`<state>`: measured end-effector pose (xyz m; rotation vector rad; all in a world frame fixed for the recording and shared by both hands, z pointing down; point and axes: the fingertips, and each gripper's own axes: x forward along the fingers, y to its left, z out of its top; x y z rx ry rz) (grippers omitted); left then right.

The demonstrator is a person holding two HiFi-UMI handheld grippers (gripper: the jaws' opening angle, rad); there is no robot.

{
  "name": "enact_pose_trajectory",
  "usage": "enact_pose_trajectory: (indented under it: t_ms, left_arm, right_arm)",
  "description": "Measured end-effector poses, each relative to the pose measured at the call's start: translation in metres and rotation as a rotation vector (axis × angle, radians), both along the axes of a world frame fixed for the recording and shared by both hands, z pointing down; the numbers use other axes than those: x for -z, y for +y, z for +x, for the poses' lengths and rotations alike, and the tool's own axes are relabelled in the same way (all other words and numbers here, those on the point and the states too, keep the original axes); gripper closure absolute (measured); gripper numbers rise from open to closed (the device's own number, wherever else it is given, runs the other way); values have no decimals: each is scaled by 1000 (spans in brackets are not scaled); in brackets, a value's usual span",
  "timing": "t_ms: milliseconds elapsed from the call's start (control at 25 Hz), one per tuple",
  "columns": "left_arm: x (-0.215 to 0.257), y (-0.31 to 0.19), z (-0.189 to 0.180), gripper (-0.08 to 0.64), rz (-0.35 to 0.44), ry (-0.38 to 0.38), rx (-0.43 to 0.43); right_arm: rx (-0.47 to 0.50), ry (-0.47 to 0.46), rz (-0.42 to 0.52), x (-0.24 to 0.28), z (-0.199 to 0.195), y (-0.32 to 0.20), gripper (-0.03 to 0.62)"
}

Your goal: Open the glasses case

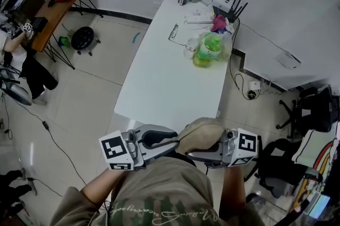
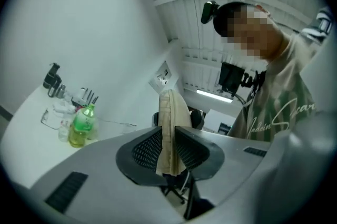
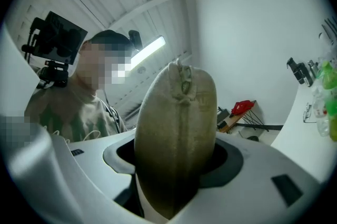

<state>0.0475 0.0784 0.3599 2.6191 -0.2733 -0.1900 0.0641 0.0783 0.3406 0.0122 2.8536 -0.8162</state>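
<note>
Glasses case (image 1: 204, 132) is at the bottom centre of the head view, in the air between both claws and well short of the table (image 1: 170, 81).

Right claw (image 1: 197, 151) is spread wide and clamped on the fat body of the case. Its own view shows the tan shell (image 3: 176, 149) filling the gap, seam facing the camera. That's my anchor.

Left claw (image 1: 175, 141) is nearly together, pinching a thin tan edge of the case (image 2: 171, 133), pads pressed on both faces. I can't tell whether it has just the lid lip or both halves.

How I'd run the opening:
- Hold the right claw rigid, no roll. All motion comes from the left.
- Test with a small pull first. If the whole case follows, I've got both layers, so re-pinch shallower on the lip only.
- Pull the lip away from the body in an arc about the hinge side, not straight out. A straight pull probably just drags the case out of the right claw.
- Don't squeeze harder on the right, since pressing the shell likely clamps the lid shut.
- There's floor below, not table. I'd shift it over the table first so a slip is cheap.
</note>
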Motion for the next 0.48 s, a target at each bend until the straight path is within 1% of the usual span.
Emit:
enact_pose_trajectory:
  t_ms: [80, 160, 240, 320, 360, 440, 480]
  left_arm:
    - [-9, -2, 2, 488, 58, -103, 55]
    - [-21, -3, 1, 488, 85, -190, 109]
    - [-29, -5, 0, 489, 77, -223, 155]
    - [-35, -8, 1, 490, 80, -245, 181]
    - [-38, -8, 2, 505, 94, -267, 184]
    - [-42, -8, 3, 511, 156, -319, 187]
    - [-41, -8, 4, 512, 182, -327, 189]
  right_arm:
    - [-17, 80, 18, -8, -3, -1, 299]
    - [-36, 148, 47, -17, -7, -2, 299]
    - [-57, 172, 51, -23, -9, -4, 299]
    - [-78, 187, 47, -29, -9, -6, 299]
    - [-86, 198, 53, -32, -9, -6, 299]
    - [-99, 210, 65, -37, -9, -4, 301]
    - [-101, 203, 66, -37, -9, -4, 301]
